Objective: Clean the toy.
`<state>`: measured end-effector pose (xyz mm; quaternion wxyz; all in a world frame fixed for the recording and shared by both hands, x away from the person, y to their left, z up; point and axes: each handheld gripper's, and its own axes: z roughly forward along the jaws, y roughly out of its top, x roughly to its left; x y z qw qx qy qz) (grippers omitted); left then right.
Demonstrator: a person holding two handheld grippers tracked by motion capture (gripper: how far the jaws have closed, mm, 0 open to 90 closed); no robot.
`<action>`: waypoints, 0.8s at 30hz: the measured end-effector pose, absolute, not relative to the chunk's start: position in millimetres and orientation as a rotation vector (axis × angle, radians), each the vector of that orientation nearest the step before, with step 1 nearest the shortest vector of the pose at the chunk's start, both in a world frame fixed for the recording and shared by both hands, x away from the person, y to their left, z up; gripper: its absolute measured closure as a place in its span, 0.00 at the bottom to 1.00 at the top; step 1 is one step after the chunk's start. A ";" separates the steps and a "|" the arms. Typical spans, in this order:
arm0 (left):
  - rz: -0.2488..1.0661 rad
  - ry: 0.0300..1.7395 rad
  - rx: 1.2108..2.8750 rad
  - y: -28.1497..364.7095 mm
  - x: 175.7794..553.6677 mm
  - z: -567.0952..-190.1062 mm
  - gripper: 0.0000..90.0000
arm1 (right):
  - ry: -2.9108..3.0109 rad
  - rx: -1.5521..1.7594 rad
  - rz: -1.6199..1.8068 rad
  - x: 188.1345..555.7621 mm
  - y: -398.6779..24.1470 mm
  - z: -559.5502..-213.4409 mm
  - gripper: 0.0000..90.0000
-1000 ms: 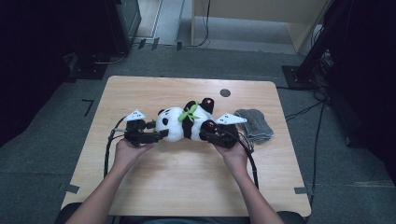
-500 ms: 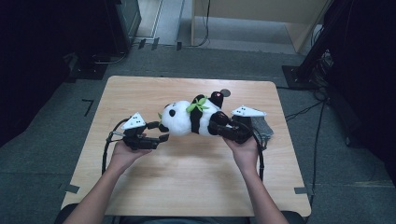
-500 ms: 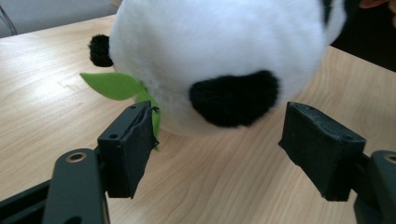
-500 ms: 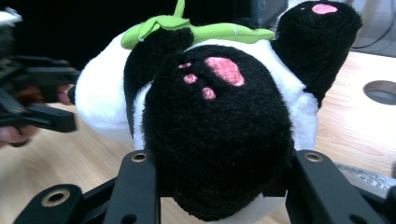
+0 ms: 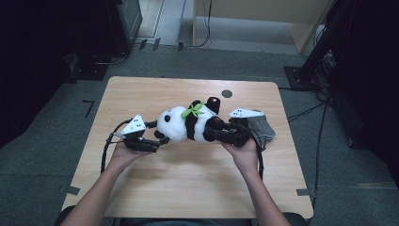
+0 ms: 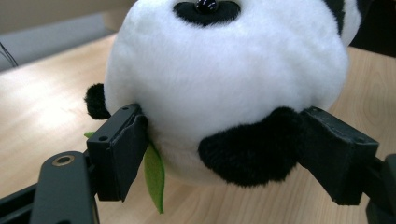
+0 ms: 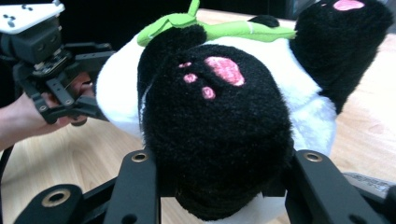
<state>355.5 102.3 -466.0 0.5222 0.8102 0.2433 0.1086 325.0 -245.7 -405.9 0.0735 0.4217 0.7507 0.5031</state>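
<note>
One plush panda (image 5: pixel 188 125), lying on its back near the middle of the bench (image 5: pixel 188 188), long axis running from the bench's left edge toward its right, head leftward and feet rightward. Right gripper (image 5: pixel 214 134) fingers clamp a black foot from both sides in the right gripper view; left gripper (image 5: pixel 157 134) fingers, having just been opening, stand either side of the head, at most brushing the fur. The right hand (image 5: pixel 244 157) thus carries the toy, the left gripper lying just off its head end.

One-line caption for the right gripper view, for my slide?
Right gripper clamps the plush panda's black foot, green leaf on its chest, left gripper at the head.
</note>
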 end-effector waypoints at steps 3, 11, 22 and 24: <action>0.239 0.606 1.959 101.1 358.4 -469.9 0.23 | 2.279 1.275 1.495 325.8 -243.2 -408.5 0.67; 0.155 0.661 2.019 96.6 368.4 -464.7 0.43 | 2.295 1.280 1.480 326.5 -242.2 -410.1 0.67; 0.134 0.683 2.027 98.5 363.3 -450.2 0.75 | 2.282 1.272 1.467 329.0 -245.5 -411.2 0.59; 0.095 0.695 2.015 101.0 364.9 -448.7 0.77 | 2.265 1.280 1.487 329.9 -247.4 -412.7 0.54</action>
